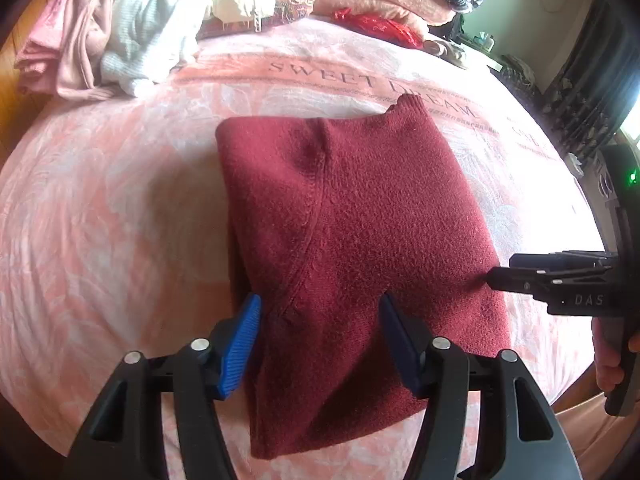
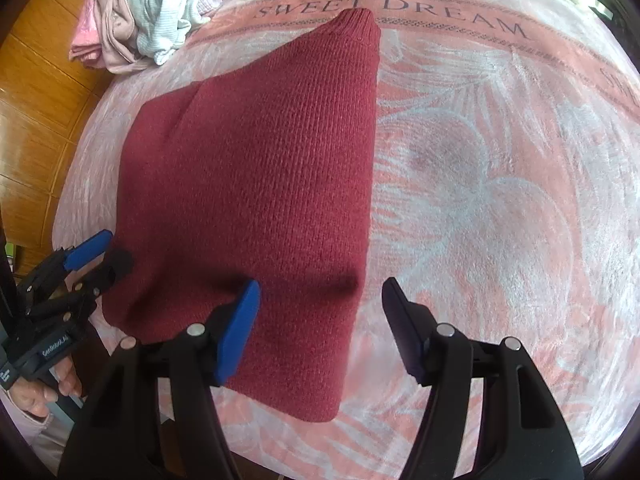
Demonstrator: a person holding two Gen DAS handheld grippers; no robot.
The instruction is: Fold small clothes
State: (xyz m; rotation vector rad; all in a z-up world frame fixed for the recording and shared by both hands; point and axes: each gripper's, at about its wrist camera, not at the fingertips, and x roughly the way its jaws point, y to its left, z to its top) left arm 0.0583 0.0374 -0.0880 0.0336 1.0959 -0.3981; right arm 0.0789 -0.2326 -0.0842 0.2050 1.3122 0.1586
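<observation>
One garment, a dark red knitted sweater (image 1: 352,216), lay already folded into a compact block at the middle of the pink blanket (image 1: 100,208) that covered the bed, its ribbed cuff or collar poking out toward twelve o'clock. By my reading, this piece was nearly done: the edges looked squared and only a final tidy or a move to a stack seemed left. The left tool (image 1: 320,344) hung over the near edge of the sweater with its jaws spread wide, holding nothing. The right tool (image 2: 320,332) was likewise wide open and empty, straddling the sweater's three o'clock edge; in the left wrist view its tip seemed to touch the knit, though the side-on angle made that uncertain. At eleven o'clock a heap of unfolded clothes (image 1: 120,32), pink and pale blue, sat on the bed, so much of the task probably remained.
</observation>
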